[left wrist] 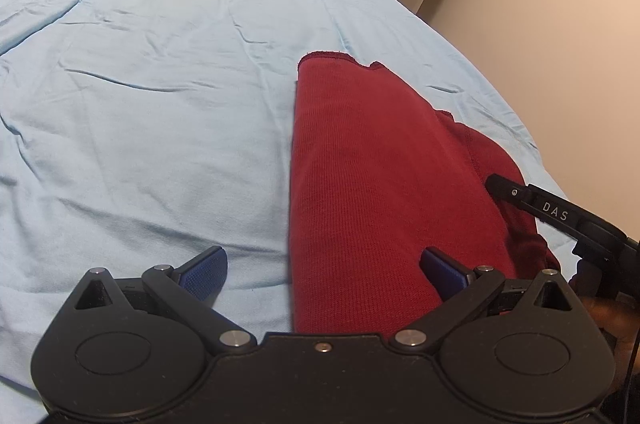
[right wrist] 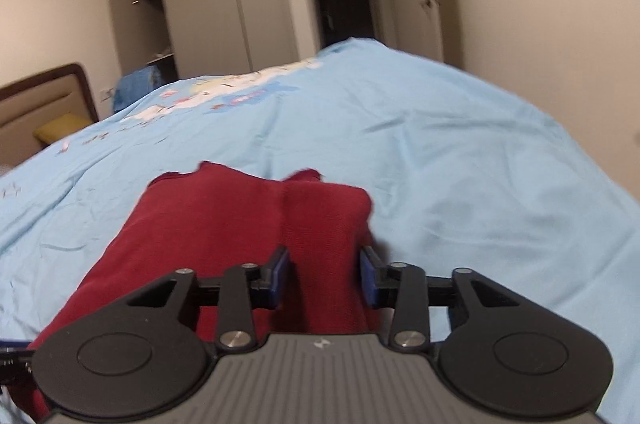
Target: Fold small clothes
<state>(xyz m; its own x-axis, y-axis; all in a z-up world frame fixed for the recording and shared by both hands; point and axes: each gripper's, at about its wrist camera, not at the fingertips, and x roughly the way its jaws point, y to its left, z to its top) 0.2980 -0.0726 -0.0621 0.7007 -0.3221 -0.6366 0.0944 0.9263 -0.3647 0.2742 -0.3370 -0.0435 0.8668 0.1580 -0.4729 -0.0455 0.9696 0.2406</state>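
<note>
A dark red ribbed knit garment (left wrist: 384, 184) lies folded into a long strip on a light blue cotton bedsheet (left wrist: 160, 96), toward the right side of the bed as the left wrist camera sees it. Its far end shows a raw, slightly notched hem.

The left gripper (left wrist: 324, 274) hovers at the near end of the strip with its jaws spread wide: the blue-padded left finger is over bare sheet, the right finger over the red cloth, and nothing is between them but the garment's left edge lying flat.

The right gripper (right wrist: 325, 278) has its jaws set narrower, one blue pad on each side of a raised fold of the same red garment (right wrist: 248, 216). The pads look close against the cloth, though the blurred view does not show a firm pinch.

Part of the right gripper's black finger (lettered "DAS") rests against the garment's right edge in the left wrist view.
</note>
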